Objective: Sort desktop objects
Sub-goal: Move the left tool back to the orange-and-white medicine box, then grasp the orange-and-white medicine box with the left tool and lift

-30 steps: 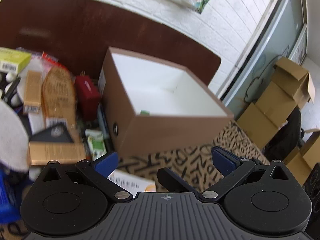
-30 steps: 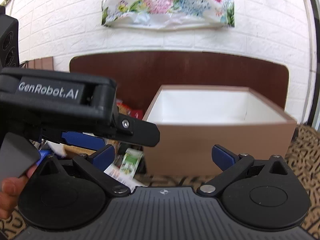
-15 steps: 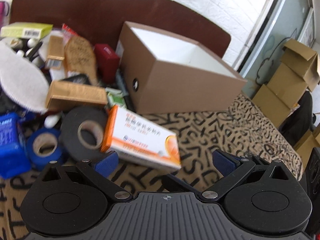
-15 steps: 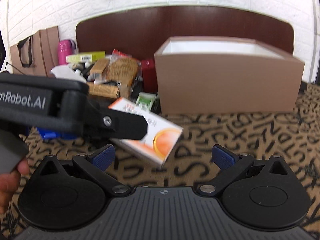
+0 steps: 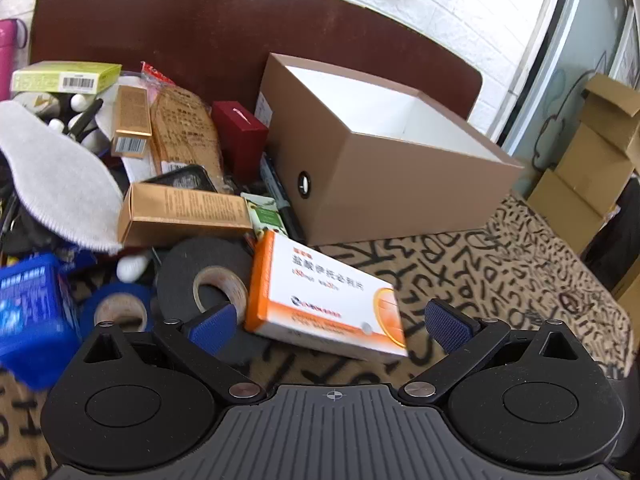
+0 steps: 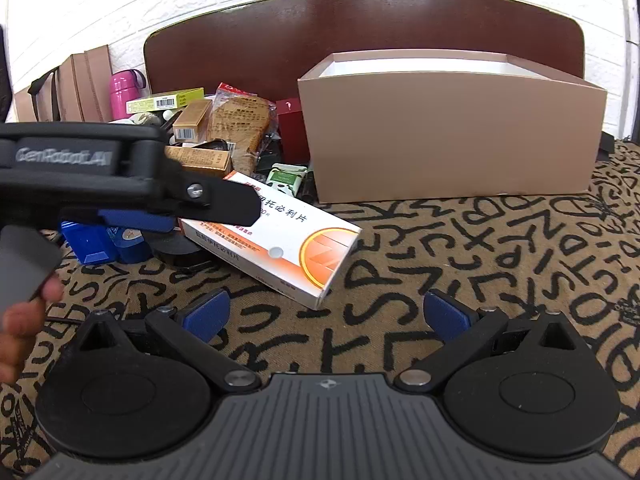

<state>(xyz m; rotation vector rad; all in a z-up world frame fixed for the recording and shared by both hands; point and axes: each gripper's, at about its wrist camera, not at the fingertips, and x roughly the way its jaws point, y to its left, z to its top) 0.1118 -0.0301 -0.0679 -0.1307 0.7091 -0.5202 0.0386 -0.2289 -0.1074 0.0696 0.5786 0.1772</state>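
Note:
An orange and white medicine box (image 5: 320,296) lies on the patterned cloth, resting partly on a black tape roll (image 5: 200,272); it also shows in the right wrist view (image 6: 288,240). My left gripper (image 5: 332,322) is open and empty, its fingers on either side of the box's near end. In the right wrist view the left gripper (image 6: 176,210) hovers over the box's left end. My right gripper (image 6: 326,314) is open and empty, just short of the box. A brown open box (image 5: 384,184) with a white inside stands behind; it also shows in the right wrist view (image 6: 452,140).
A pile of clutter lies left of the brown box: gold cartons (image 5: 180,212), a red box (image 5: 240,136), a white insole (image 5: 56,176), blue tape (image 5: 116,312), a blue pack (image 5: 28,312), a green carton (image 5: 64,76). A pink bottle (image 6: 122,94) and paper bags stand at the far left.
Both grippers have dropped down and pulled back from the brown box toward the medicine box. The left gripper's fingers now flank the box. Both grippers stay open.

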